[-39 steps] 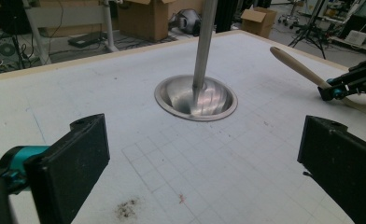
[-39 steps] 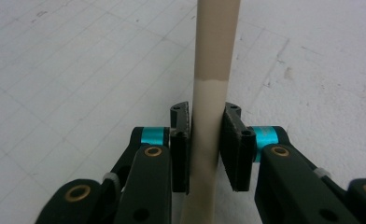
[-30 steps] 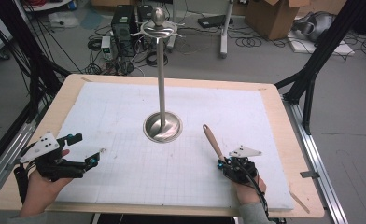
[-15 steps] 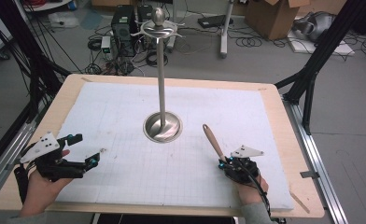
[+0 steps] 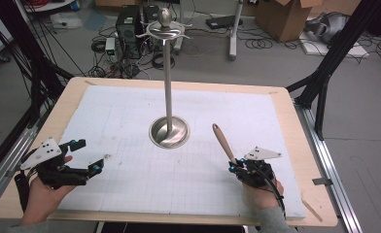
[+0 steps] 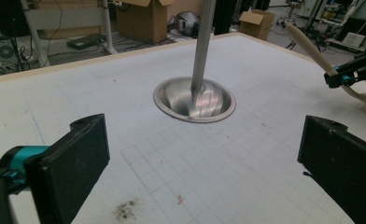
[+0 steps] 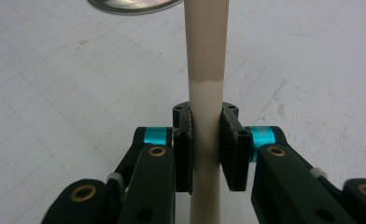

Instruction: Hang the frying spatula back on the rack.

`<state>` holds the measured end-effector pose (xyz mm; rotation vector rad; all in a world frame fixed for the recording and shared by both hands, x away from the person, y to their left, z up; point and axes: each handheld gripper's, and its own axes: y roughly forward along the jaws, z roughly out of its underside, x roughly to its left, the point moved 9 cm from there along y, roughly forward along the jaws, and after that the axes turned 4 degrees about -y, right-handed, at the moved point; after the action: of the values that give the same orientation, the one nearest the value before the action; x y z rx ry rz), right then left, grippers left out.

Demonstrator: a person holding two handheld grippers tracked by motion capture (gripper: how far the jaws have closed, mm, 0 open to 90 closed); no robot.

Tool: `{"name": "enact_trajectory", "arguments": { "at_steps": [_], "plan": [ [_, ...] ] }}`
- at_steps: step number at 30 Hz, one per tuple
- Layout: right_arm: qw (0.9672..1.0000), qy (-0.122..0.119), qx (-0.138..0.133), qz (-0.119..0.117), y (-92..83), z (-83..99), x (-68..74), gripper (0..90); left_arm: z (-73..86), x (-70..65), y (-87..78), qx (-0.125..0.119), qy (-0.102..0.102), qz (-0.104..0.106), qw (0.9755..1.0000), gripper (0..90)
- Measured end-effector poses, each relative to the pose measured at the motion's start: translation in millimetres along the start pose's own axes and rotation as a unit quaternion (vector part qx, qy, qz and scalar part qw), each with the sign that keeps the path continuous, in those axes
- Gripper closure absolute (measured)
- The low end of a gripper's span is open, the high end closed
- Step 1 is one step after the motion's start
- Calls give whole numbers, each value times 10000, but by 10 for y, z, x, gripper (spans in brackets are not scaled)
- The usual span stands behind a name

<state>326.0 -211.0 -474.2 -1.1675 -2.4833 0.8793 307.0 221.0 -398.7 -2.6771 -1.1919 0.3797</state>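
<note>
- Across the middle of the high view lies 1 white gridded mat (image 5: 130, 121) on 1 pale wooden table (image 5: 77, 87); grey floor with cables, 1 black computer case (image 5: 129, 22) at the upper left and 1 cardboard box (image 5: 285, 17) at the upper right fills the room behind.
- At lower left, 1 left gripper (image 5: 89, 158) sits in 1 hand (image 5: 43, 199); in the left gripper view its jaws stand wide apart over bare mat, holding nothing.
- At centre, 1 metal stand (image 5: 168, 87) rises upright from its round dished base, topped by curved hooks and 1 knob.
- At lower right, 1 right gripper (image 5: 237, 167) is clamped on 1 wooden-handled utensil (image 5: 223, 141); the right gripper view shows both pads pressing its pale shaft (image 7: 205, 93). The handle slants toward the upper left, ending near the stand's base.
</note>
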Motion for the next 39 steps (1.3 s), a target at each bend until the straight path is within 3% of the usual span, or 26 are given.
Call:
{"name": "enact_trajectory", "arguments": {
  "at_steps": [14,39],
  "plan": [
    [9993,-65,-324,-182,-142,-247,-29,773,-4,1,-5,-13,-4,6,10000,25],
    [9951,-230,-887,-381,-313,-708,-4,773,-16,5,-16,-50,-26,5,10000,26]
  ]
}}
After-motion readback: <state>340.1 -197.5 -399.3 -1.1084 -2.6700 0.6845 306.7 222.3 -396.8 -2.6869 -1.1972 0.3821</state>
